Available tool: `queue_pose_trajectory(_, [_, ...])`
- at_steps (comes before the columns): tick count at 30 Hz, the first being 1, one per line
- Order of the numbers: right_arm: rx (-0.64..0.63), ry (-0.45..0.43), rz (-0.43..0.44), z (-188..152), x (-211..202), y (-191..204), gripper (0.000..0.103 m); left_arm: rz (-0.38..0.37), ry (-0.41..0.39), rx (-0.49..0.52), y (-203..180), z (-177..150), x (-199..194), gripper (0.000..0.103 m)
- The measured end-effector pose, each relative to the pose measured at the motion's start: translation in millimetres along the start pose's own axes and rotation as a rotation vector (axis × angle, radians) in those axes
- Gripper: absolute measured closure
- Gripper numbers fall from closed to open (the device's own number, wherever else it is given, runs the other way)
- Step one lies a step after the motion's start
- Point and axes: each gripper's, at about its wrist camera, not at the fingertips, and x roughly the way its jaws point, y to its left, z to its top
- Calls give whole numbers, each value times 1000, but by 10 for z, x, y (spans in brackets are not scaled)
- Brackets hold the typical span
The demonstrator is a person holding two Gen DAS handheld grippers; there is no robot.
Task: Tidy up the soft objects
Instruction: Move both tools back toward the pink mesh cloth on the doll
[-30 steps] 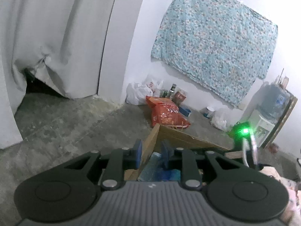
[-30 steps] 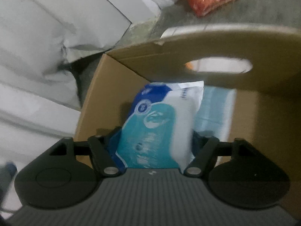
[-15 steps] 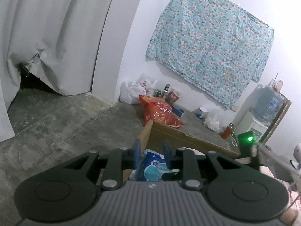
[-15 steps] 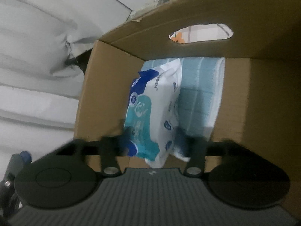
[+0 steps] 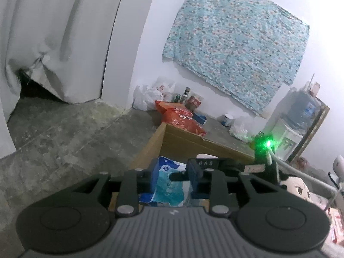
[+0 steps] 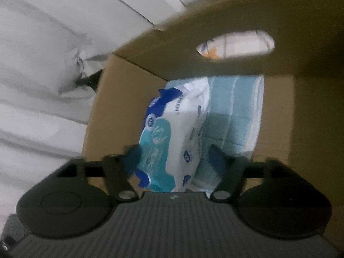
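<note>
Concrete floor (image 5: 64, 133), white wall (image 5: 150, 43); both hand-held grippers apart, opening, unclamped

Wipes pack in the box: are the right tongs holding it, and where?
Nothing is held. The wipes pack lies in the cardboard box between the right tongs, whose jaws have just been opening and stand clear of its sides.

Bare concrete floor (image 5: 64, 133) ahead of me carries an open cardboard box (image 5: 182, 139), an orange snack bag (image 5: 180, 118), white plastic bags (image 5: 148, 96).
</note>
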Motion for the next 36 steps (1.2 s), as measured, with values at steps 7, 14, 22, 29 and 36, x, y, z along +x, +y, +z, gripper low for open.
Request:
queue_pose_trajectory(7, [-210,-95,36,-47,-1175,402,27,-32,-30,58,-328,-152,-585,63])
queue_pose_trajectory(14, [-388,-257,68,-527,-3018,5,24,-120,-1,135,-902,-478,-993,61])
queue_pose_trajectory(22, [-437,-414,-29,-1412,-4595,-1198,22,-203,-13,334,-1839,-951,-1167,60])
queue_pose_trajectory(29, [-351,-513,-152,-1957,-5053,-2352,21,-349,42,459,-2758,-1443,-1040,57])
queue_pose_trajectory(36, [-294,-610,-239,-2012,-4916,-3037,21,-427,34,530,-3483,-1918,-569,55])
